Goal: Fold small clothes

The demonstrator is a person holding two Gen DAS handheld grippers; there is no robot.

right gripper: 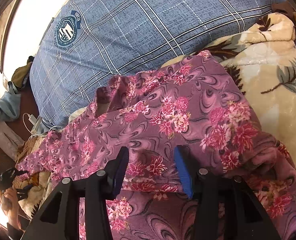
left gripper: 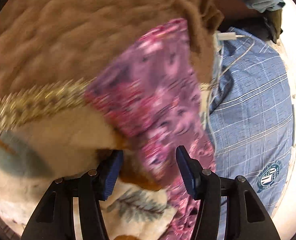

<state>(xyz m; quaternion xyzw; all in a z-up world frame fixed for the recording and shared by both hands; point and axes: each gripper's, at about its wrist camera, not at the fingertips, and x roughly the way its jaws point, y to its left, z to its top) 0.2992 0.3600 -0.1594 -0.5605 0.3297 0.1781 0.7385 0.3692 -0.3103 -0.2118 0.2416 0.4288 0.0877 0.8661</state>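
Evidently the fold was only being set up: the floral garment [right gripper: 168, 120], a mauve cloth printed with pink flowers, lay rumpled on the cream leaf-patterned blanket [right gripper: 268, 76], just in front of the blue plaid pillow [right gripper: 127, 30], with no clean crease visible. The right gripper [right gripper: 151, 170] sat low over the garment's near part, its jaws apart with cloth showing between and beneath them, not pinched. The left gripper [left gripper: 149, 170] hung on the pillow's far side from that one, jaws likewise apart, a strip of the same floral garment [left gripper: 158, 100] running past its right finger without being clamped. The next move likely called for each gripper to close on an edge or corner and pull the cloth flat before doubling it over. Much remained uncertain: the left view was smeared by motion, a brown knitted cloth [left gripper: 77, 40] covered most of it, and the garment's outline, sleeves or hems could not be made out. A white charger and cable [left gripper: 226, 37] lay against the pillow.
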